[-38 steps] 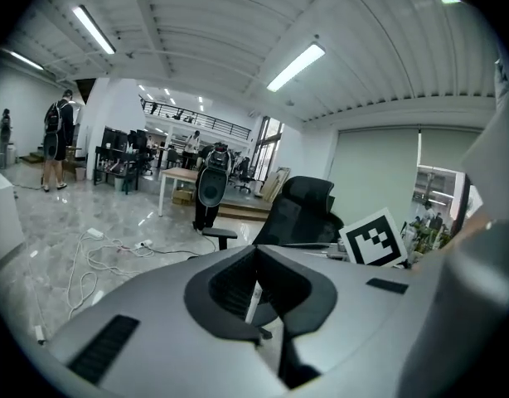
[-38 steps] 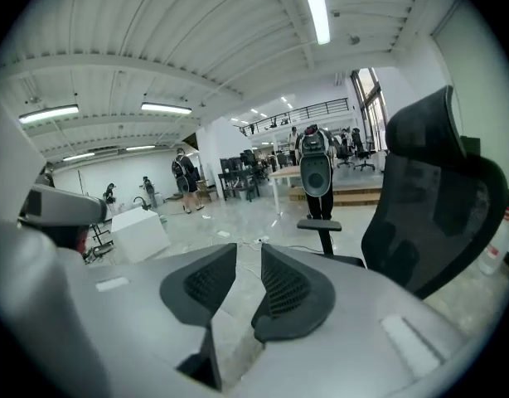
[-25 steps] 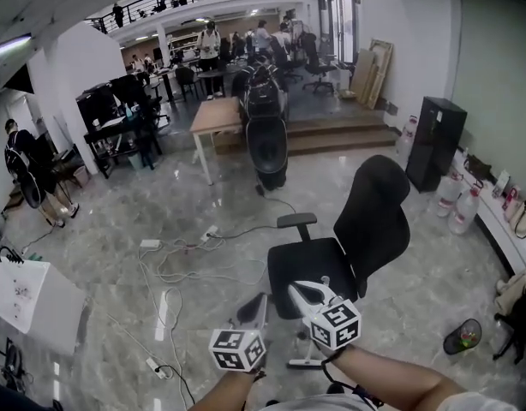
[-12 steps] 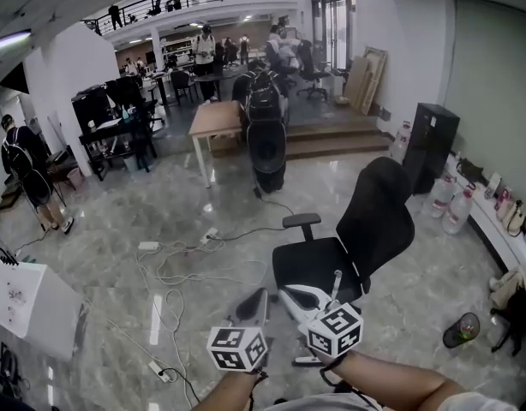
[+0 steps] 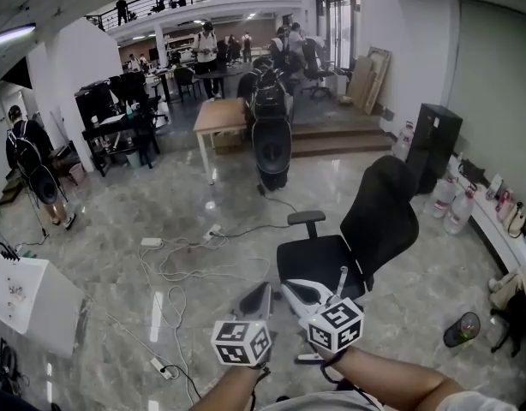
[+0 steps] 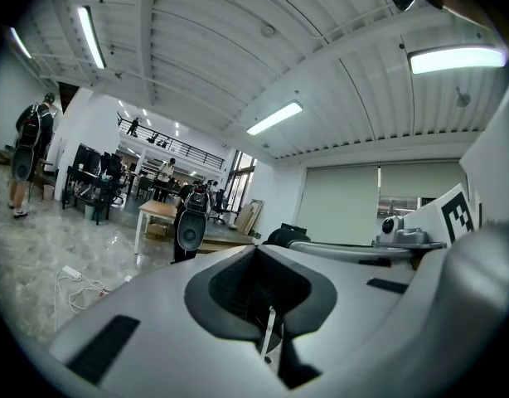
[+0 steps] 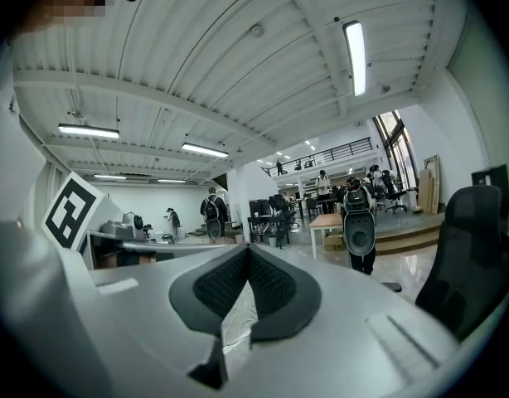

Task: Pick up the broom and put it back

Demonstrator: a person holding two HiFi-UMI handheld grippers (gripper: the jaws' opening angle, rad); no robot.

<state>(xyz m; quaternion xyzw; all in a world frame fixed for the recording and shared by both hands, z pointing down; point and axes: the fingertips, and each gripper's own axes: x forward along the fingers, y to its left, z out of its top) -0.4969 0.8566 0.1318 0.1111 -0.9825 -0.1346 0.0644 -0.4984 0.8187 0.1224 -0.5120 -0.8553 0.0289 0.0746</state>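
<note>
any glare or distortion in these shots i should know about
Head view: fisheye bends straight lines, and the glossy grey marble floor mirrors ceiling lights as white streaks. Left gripper view: black vignette in the corners, the long ceiling tube light is blown out. Right gripper view: same round vignette, distant room sharp.

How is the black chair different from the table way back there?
The chair is all black, while the table has a light brown top and white legs. The chair stands close to the camera; the table stands farther back, near the steps. The chair has a tall back; the table is flat on top. Both stand on the shiny floor.
</note>
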